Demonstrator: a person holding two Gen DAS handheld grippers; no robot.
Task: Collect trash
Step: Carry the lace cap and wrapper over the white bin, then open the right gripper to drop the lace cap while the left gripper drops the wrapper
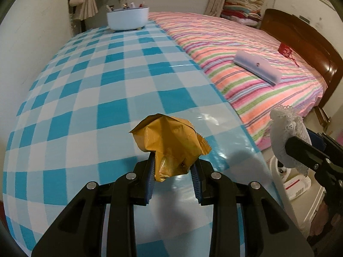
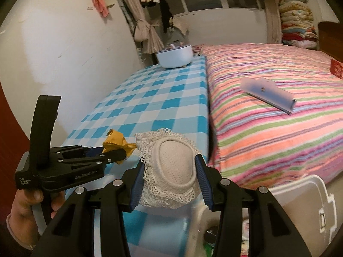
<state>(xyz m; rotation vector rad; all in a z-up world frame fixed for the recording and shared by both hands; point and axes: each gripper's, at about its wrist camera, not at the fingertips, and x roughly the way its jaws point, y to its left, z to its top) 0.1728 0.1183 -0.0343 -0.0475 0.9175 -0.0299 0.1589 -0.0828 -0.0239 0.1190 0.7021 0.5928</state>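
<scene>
A crumpled gold wrapper (image 1: 169, 143) sits between the blue pads of my left gripper (image 1: 173, 167), which is shut on it above the blue checked table (image 1: 90, 90). In the right wrist view the same wrapper (image 2: 116, 144) shows at the left gripper (image 2: 113, 153), held by a hand. My right gripper (image 2: 169, 167) is shut on a cream lace-trimmed cloth ball (image 2: 171, 165), held over the table's near right corner. That lace cloth (image 1: 287, 137) appears at the right edge of the left wrist view, beside the table's edge.
A white bowl (image 1: 127, 18) with small items stands at the table's far end. A striped bed (image 1: 246, 64) with a lilac case (image 1: 257, 67) lies to the right. A white bin (image 2: 304, 194) with trash stands on the floor below the table's near right corner.
</scene>
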